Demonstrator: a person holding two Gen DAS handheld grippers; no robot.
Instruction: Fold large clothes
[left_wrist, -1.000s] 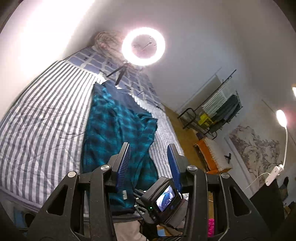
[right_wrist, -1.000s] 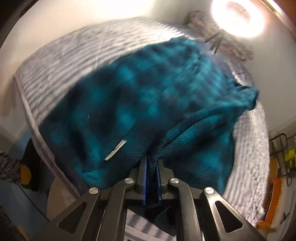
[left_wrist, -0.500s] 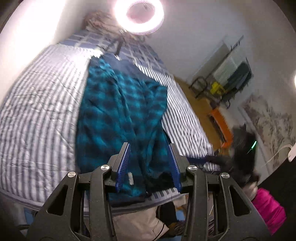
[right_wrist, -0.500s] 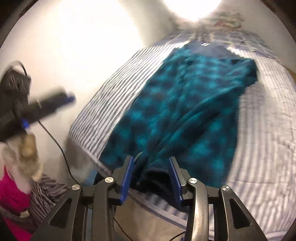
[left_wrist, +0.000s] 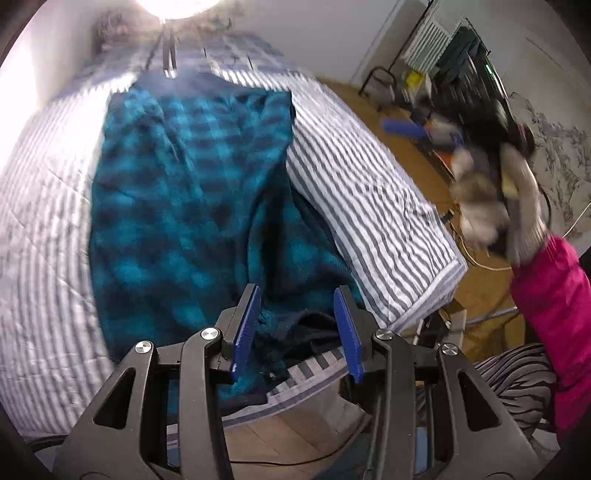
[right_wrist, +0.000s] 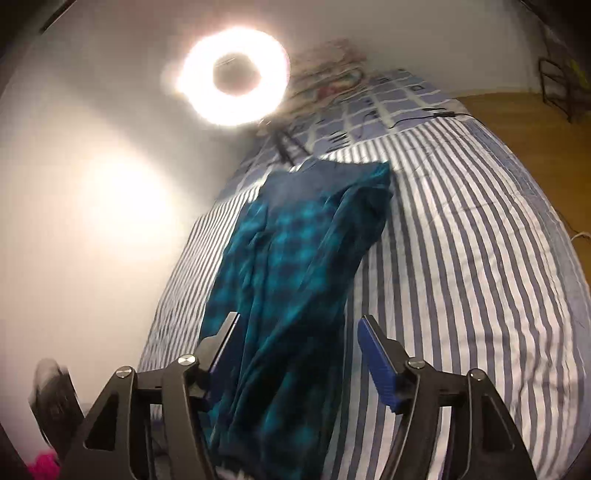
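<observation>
A teal and dark plaid fleece garment lies lengthwise on the striped bed cover, folded into a long band. Its rumpled near end reaches the foot edge of the bed. My left gripper hovers open over that near end, with nothing pressed between its blue pads. In the right wrist view the garment stretches away towards the head of the bed. My right gripper is above it, apart from the cloth, its jaws opening with nothing held. The right hand shows blurred at the left wrist view's right side, with a pink sleeve.
A ring light on a tripod stands at the head of the bed, over a checked blanket. A white wall runs along the bed's left side. Wooden floor and a clothes rack are to the right.
The right gripper let go of the garment's fold, opened and pulled up and back. The left gripper dropped towards the garment's near end, staying open.
</observation>
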